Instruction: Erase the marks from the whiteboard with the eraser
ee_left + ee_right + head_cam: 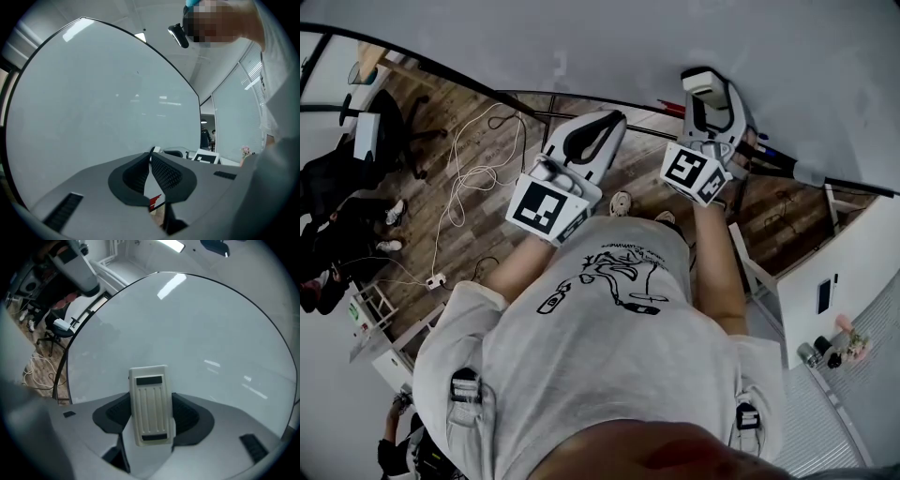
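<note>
Only the right gripper view shows the grip plainly. The right gripper (151, 395) has its jaws clamped on the two long sides of the eraser (149, 416), a cream plastic block with rounded corners. The eraser's back has lengthwise ribs and a dark slot at each end. Its far end points at the whiteboard (197, 329), a smooth, glossy pale panel in a thin dark frame that mirrors the ceiling lights as bright streaks. No view settles whether the eraser touches the board. At the left edge of this view are a wooden plank floor (44, 380), a loose white cable (33, 365) and a black office chair (55, 331).

The left gripper view shows the left gripper (151, 153) with its jaws together. Their dark, dimpled pads (164, 172) meet at the tips with nothing between them. The same board fills most of that frame, and a glass partition (234, 117) stands to its right.

The head view alone takes in both tools at once. They are raised side by side before the board, the left one lower and well apart from the eraser. Each carries its cube of black-and-white square markers. Below them this view shows the person's grey T-shirt (609, 356), printed with a black line drawing, and someone seated (333, 225) at the far left.
</note>
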Available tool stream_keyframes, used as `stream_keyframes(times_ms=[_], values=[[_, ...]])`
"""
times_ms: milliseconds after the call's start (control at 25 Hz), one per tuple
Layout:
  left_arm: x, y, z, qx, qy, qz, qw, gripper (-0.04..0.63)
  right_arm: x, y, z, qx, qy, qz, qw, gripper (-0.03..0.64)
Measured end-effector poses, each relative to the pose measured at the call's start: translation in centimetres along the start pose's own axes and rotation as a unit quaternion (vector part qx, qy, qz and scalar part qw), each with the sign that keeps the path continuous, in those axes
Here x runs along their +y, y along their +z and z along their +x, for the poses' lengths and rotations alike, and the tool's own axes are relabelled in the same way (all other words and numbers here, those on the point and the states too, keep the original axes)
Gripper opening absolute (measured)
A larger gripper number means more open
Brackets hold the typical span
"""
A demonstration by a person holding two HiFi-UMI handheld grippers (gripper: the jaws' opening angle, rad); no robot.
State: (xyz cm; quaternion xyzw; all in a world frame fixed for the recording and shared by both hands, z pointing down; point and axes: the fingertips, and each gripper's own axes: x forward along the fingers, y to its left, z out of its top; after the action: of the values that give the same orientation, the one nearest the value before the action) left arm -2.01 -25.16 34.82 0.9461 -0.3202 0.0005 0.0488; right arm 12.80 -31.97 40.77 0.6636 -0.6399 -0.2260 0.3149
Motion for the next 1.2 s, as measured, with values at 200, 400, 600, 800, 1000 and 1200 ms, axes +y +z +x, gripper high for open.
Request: stream_keyframes(times_ms=[200,400,600,800,1000,1200], values=[[0.1,-0.1,-0.4,0.008,0.006,-0.004,0.9999,0.032,4.4,-0.4,0.9,-0.009,0.021,-0.06,0.998,0.265],[0.2,-0.3,-0.7,0.007,0.008,-0.003,0.9999,0.032,7.6,-0.8,1.2,-0.014,0.063,-0.103,0.993,0.265],[-0.2,0.0,-0.7,0.005,0.008,-0.005,0.9999,0.032,6.3,-1.0,0.9,-0.012,0.069,-0.087,0.994,0.262],[-0.1,0.2,-0.5,0.001,0.01,-0.008,0.9999,0.032,1.8,-1.7,0.2,-0.008,0.025,-0.07,0.997,0.263],[-0.6,0.1,-0.4,-0.001,0.01,-0.01,0.9999,0.032,-5.1,-3.0,-1.4,0.004,-0.044,-0.013,0.999,0.264],[-0.3,0.1,-0.3,-0.007,0.011,-0.006,0.9999,0.032,-5.7,-3.0,-1.4,0.009,-0.058,0.029,0.998,0.264]])
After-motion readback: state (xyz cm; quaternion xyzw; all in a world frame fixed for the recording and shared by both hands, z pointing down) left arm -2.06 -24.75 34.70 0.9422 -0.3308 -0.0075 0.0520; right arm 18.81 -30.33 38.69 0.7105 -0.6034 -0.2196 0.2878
